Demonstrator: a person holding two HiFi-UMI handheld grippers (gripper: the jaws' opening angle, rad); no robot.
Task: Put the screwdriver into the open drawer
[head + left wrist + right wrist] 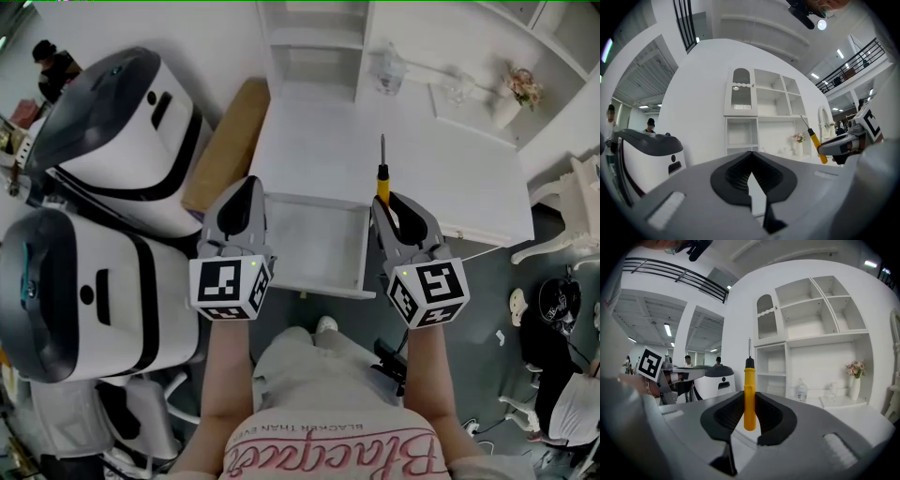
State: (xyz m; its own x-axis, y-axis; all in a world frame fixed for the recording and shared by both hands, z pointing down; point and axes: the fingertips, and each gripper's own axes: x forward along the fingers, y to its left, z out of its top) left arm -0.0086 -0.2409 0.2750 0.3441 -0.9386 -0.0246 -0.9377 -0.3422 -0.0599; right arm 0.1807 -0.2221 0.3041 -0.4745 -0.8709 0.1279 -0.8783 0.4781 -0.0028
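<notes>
**Screwdriver clamped in the right gripper, beside the open drawer**

The right gripper point(749, 414) is clamped on the yellow handle of the screwdriver point(382, 178). Its pads pinch the handle low down, so the black collar and the thin metal shaft stick out ahead of the jaws. This grip leaves most of the tool free, which should let it drop away cleanly once the jaws part. In the head view the tool lies along the gripper's own line, with its tip over the desk point(441, 178) near the front edge. The handle sits at the back right corner of the drawer point(314, 246), not yet over its inside.

The left gripper point(751, 161) has its jaws together on nothing. It is held near the drawer's left wall, most likely because the drawer already stands pulled out and needs no help.

The drawer's white floor looks bare, so the tool could be laid anywhere in it. The likely next move is to carry the tool leftward over the drawer, then lower it.

The desk is white, with a white shelf unit point(314, 47) along its back edge. A bottle point(389, 70) and a vase of flowers point(520, 89) stand near the back. A brown board point(225, 141) lies along the desk's left edge. Two large white and dark-grey machines point(122, 122) stand beyond it on a dark floor.
</notes>
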